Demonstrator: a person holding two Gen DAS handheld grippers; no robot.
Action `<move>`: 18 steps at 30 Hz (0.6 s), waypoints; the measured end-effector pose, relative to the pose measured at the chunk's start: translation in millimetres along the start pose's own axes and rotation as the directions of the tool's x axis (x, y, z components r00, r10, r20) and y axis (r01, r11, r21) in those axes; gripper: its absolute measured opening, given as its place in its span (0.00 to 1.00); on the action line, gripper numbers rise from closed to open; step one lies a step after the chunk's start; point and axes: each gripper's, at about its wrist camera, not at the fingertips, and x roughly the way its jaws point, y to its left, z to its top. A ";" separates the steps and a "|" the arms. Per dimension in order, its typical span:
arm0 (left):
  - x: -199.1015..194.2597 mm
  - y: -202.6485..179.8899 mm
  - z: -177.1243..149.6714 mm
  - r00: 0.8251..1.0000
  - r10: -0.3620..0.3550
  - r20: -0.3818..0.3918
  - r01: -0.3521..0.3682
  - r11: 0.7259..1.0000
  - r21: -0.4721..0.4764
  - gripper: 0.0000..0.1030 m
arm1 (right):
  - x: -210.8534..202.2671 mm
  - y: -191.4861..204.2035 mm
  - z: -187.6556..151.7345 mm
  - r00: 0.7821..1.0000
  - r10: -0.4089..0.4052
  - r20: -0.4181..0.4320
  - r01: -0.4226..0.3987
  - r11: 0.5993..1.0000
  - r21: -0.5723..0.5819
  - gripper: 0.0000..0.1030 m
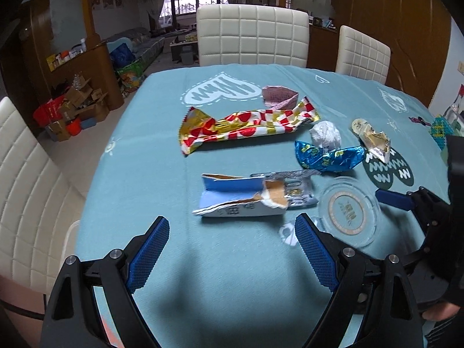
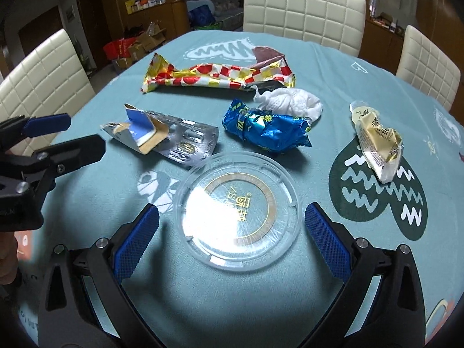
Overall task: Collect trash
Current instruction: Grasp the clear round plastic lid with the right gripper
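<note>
Trash lies on a blue tablecloth [image 1: 145,174]. A torn blue-and-white carton [image 1: 235,200] rests on a silver blister pack [image 2: 188,142]; they lie just beyond my open, empty left gripper [image 1: 232,233]. A clear plastic lid [image 2: 239,208] lies flat between the jaws of my open right gripper [image 2: 232,217], which is empty. Farther back are a red-gold checked wrapper [image 1: 249,124], a blue foil wrapper [image 2: 266,127], a crumpled white tissue [image 2: 290,101], a cream packet [image 2: 380,145] and a pinkish scrap [image 1: 278,95].
White padded chairs stand at the far side [image 1: 252,37], far right [image 2: 429,63] and left [image 2: 43,81] of the table. Cardboard boxes and red bags [image 1: 72,107] sit on the floor at the left. The left gripper shows at the left edge of the right wrist view [image 2: 46,136].
</note>
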 end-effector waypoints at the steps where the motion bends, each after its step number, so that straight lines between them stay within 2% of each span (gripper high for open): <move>1: 3.7 -2.3 2.2 1.000 -0.004 -0.003 0.004 1.000 0.002 0.84 | 1.7 -1.1 0.4 1.000 -0.009 -0.009 0.009 1.000 0.003 0.97; 4: 15.0 -7.8 6.8 1.000 0.017 -0.015 -0.017 1.000 0.014 0.84 | 3.6 -11.4 1.6 0.999 0.031 -0.013 -0.031 0.998 0.049 0.94; 5: 18.9 -8.8 8.2 1.000 0.020 -0.021 -0.019 1.000 0.016 0.84 | 2.4 -13.8 0.9 1.000 0.017 -0.005 -0.017 0.999 0.049 0.87; 10: 36.7 -10.4 13.8 0.998 0.045 -0.046 -0.044 0.999 0.014 0.84 | -2.4 -24.4 -1.1 0.999 -0.041 0.021 0.040 0.997 0.068 0.85; 15: 38.2 -9.0 13.0 0.997 0.077 -0.009 -0.077 0.997 0.025 0.82 | -4.5 -30.9 0.3 0.999 -0.040 0.035 0.036 0.995 0.090 0.85; 17: 39.1 -7.9 12.9 0.998 0.068 -0.011 -0.067 0.997 0.029 0.60 | -3.0 -33.1 2.0 0.999 -0.026 0.031 0.023 0.995 0.101 0.85; 18: 40.7 -6.6 12.9 0.998 0.060 -0.025 -0.059 0.998 0.029 0.42 | -3.0 -33.9 2.2 0.999 -0.022 0.031 0.018 0.994 0.106 0.85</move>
